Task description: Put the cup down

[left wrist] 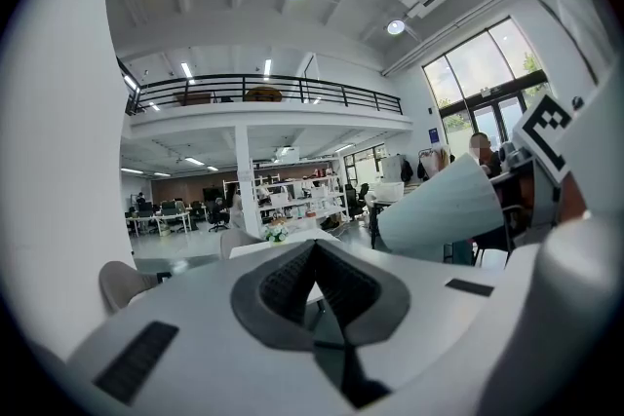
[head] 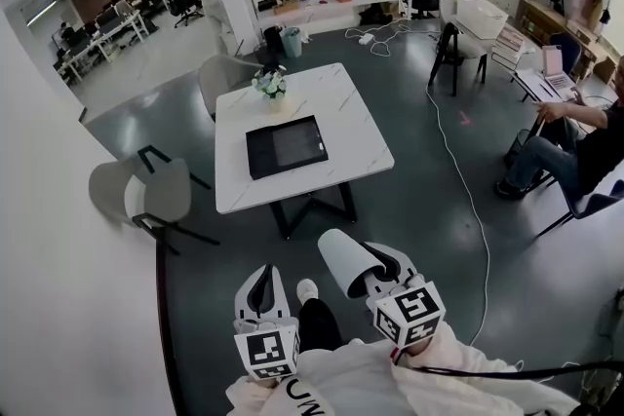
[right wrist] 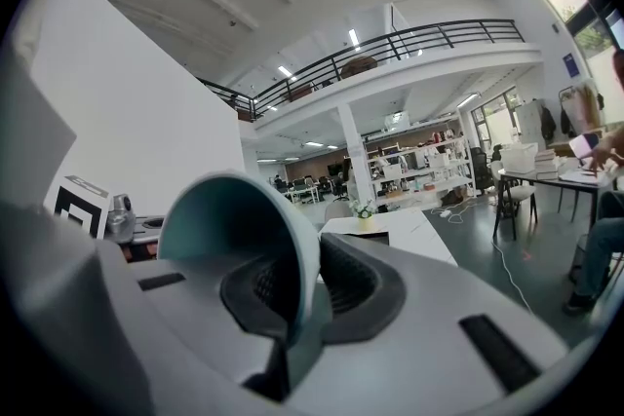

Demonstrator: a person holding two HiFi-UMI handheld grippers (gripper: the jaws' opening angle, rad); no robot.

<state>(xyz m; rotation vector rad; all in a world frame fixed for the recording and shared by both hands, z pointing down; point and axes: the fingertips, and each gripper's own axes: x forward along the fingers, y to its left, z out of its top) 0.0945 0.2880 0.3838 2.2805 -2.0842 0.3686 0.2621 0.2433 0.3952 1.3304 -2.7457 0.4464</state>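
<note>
pale cup [head: 343, 258] is pinched by its wall in the right gripper [right wrist: 297, 292], well apart from the table [head: 361, 141]. left gripper [left wrist: 314, 280] is closed and empty. carrying step, it seems: next calls for approaching, then righting it.

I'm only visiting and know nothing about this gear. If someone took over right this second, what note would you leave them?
Right gripper: shut on the wall of the pale cup, held in the air, tipped sideways.
Left gripper: shut, empty.
White table with a black tray and flowers stands ahead across the floor; the cup is not over it.
Done: cup is in the grip.
Left: bring it to a surface, probably that table, stand it down, let go.
</note>
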